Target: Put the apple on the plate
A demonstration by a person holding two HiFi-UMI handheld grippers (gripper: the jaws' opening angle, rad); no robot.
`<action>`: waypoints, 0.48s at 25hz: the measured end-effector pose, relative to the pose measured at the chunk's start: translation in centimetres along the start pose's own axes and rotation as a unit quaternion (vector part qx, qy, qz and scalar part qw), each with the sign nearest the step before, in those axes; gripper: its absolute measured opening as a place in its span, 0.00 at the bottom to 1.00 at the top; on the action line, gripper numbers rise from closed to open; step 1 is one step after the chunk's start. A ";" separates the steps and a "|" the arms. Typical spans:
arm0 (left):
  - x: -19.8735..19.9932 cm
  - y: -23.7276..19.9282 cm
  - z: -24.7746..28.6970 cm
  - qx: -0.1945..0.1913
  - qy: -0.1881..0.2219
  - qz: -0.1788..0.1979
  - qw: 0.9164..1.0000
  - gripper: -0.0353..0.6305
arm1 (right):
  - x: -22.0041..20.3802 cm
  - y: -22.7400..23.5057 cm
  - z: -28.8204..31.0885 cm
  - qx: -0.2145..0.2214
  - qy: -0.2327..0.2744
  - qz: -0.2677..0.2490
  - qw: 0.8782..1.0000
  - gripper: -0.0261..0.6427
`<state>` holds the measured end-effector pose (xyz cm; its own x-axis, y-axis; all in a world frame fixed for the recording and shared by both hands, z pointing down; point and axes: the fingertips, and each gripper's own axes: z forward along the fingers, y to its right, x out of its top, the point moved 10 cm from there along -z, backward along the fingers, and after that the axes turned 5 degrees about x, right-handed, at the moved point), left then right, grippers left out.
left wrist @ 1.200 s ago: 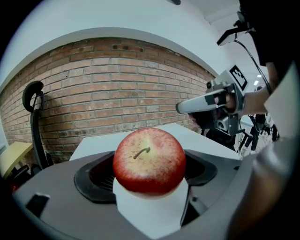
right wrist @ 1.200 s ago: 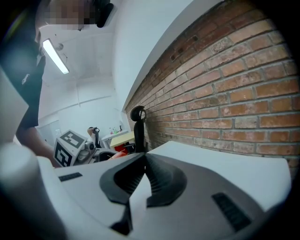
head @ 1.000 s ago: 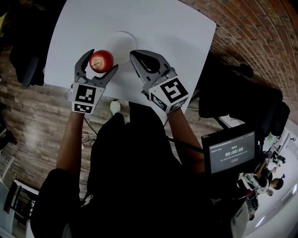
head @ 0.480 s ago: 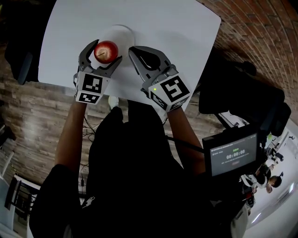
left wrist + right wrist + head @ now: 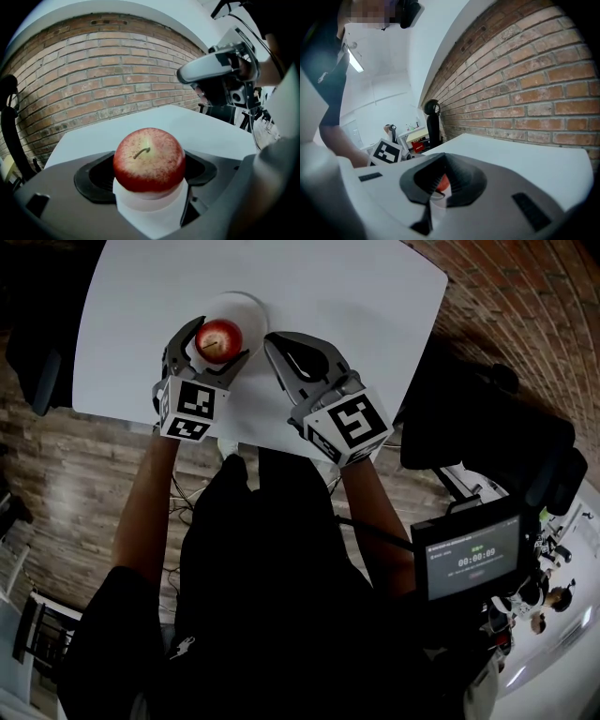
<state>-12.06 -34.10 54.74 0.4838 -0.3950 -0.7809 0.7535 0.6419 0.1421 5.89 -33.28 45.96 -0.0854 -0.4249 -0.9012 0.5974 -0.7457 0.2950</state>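
White table (image 5: 356, 296) stood by a brick wall (image 5: 93, 70). Left gripper (image 5: 214, 341) clamped the apple (image 5: 218, 334) over the plate (image 5: 251, 306), maybe touching it, near the front edge. Right gripper (image 5: 272, 338) hung beside, jaws together, empty; bare tabletop lay beyond.

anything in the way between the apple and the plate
Nothing visible. The left tool grips the apple directly over the white plate, and the part showing under it is bare. The right tool sits off to the side, shut and empty.
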 end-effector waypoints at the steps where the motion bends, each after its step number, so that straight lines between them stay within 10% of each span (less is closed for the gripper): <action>1: -0.1 0.0 0.3 -0.001 -0.002 0.002 1.000 0.69 | -0.1 0.1 0.1 0.000 0.000 0.001 1.000 0.04; 12: -0.4 -0.1 2.2 -0.002 -0.016 0.012 1.000 0.69 | -0.4 0.8 0.4 0.000 -0.002 0.008 1.000 0.04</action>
<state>-11.33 -35.43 56.40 0.5155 -0.3998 -0.7579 0.7398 0.6539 0.1582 6.11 -33.87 46.68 -0.0789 -0.4381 -0.8955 0.5993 -0.7387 0.3086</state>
